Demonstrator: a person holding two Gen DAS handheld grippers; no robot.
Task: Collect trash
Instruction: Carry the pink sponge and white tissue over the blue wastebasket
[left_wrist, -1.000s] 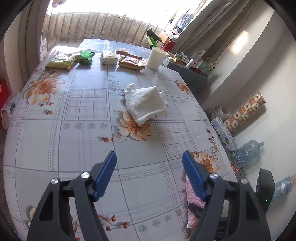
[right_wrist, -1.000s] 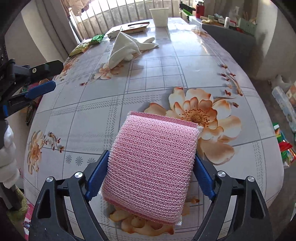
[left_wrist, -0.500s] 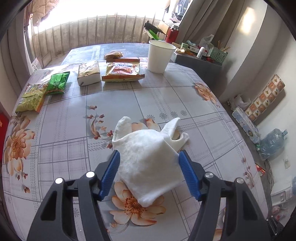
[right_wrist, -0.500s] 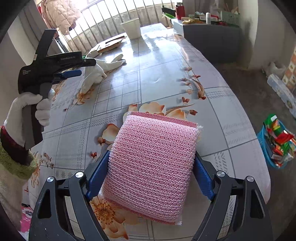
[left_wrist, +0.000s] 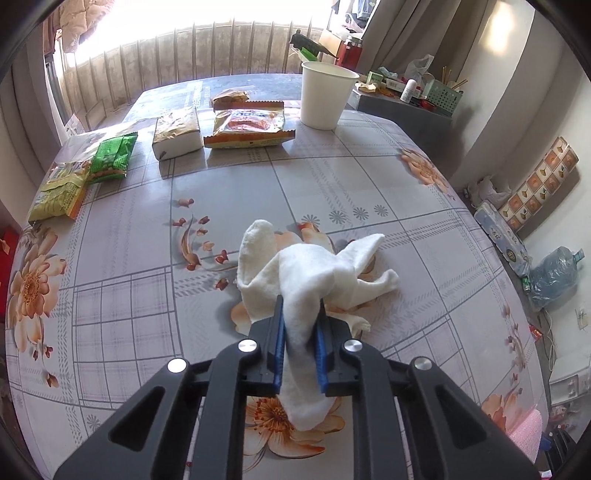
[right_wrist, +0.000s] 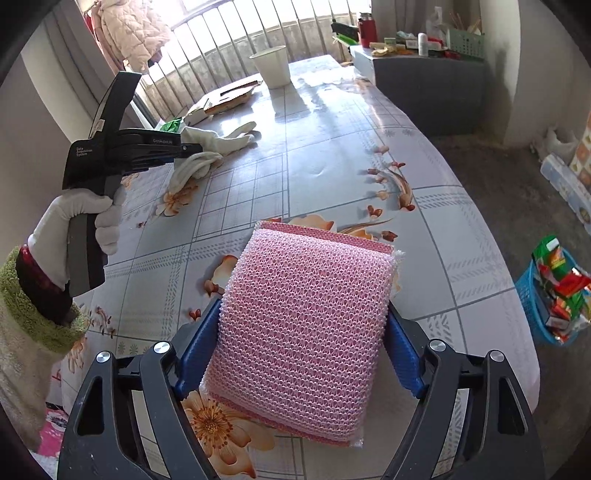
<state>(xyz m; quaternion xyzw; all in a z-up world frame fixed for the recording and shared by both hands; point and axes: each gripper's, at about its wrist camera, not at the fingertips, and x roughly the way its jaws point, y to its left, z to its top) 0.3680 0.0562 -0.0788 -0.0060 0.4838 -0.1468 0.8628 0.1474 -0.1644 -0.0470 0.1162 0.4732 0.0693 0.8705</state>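
While pinched only by one fold between closing left gripper (left_wrist: 300, 332) jaws, white cloth (left_wrist: 314, 273) on table (left_wrist: 129, 258) could slip free when lifted. Right gripper (right_wrist: 303, 332) clamped around pink sponge (right_wrist: 303, 325).

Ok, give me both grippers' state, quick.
Left gripper: closing, fingers pinching the white cloth.
Right gripper: gripping the pink scrubbing pad.

White glove (right_wrist: 79, 218), green cuff (right_wrist: 33, 306)
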